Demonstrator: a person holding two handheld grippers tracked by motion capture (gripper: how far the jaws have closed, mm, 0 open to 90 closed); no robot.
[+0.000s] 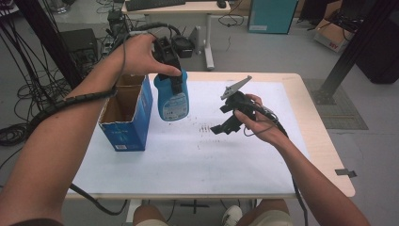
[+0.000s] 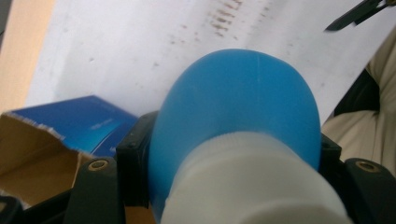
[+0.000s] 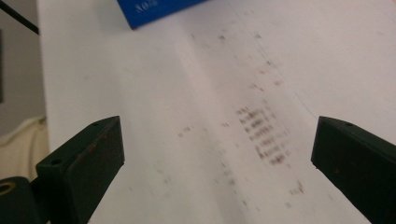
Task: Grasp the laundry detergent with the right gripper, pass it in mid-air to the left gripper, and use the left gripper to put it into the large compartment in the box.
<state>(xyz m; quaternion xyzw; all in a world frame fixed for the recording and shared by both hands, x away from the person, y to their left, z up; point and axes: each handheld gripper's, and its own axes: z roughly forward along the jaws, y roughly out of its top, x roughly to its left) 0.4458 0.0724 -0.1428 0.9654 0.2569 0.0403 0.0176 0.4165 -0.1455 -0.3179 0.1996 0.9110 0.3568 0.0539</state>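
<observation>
A wooden table (image 1: 320, 136) is carrying a white sheet (image 1: 197, 155) that is covering most of its top, with a patch of small brown marks (image 1: 204, 128) sitting near the sheet's middle. At the sheet's left edge a blue cardboard box (image 1: 127, 115) is standing upright with its top flaps open, showing a brown inside. Just beside the box, on its right, a blue bottle (image 1: 171, 96) with a white cap is hanging in the air above the sheet, label facing the person. The left gripper (image 1: 175, 77) is clamping the bottle by its upper part, jaws pressed against both sides; in the left gripper view the bottle (image 2: 238, 121) is bulging between the jaws and blocking much of the table, with the box (image 2: 70, 123) showing at lower left. The right gripper (image 1: 221, 126) is hovering over the sheet near the brown marks, well apart from the bottle, its jaws spread wide and holding nothing. Beyond the table, a desk (image 1: 179, 7) and floor cables (image 1: 28, 89) are sitting in the background.
</observation>
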